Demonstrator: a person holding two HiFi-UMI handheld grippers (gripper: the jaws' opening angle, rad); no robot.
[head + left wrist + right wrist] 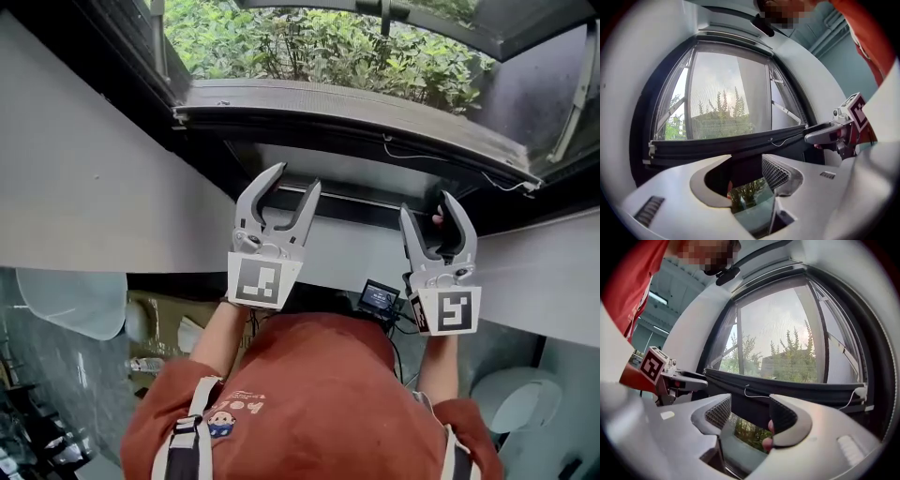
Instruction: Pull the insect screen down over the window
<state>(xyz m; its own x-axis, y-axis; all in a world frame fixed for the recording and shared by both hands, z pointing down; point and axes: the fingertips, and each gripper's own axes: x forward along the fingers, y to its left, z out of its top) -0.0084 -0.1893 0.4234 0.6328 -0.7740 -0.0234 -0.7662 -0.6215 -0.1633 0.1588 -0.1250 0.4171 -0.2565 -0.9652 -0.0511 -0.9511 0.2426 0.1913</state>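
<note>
The insect screen's dark pull bar point(356, 117) runs across the window, with a thin white cord point(441, 159) along it. Mesh point(722, 117) hangs above the bar point(726, 145) in the left gripper view. My left gripper point(296, 178) points at the window frame just under the bar, jaws wide apart with nothing between them point(745, 176). To its right my right gripper point(427, 206) is held the same way, open, with the bar point(787, 390) crossing behind its gap point(750, 416). Each gripper shows in the other's view: the right gripper point(825, 133) and the left gripper point(689, 378).
White wall panels point(84, 169) flank the dark window frame point(525, 202). Green bushes point(319, 42) show outside. A small lit device point(380, 297) hangs near the person's chest. A fingertip point(768, 437) peeks out behind the right gripper's jaw.
</note>
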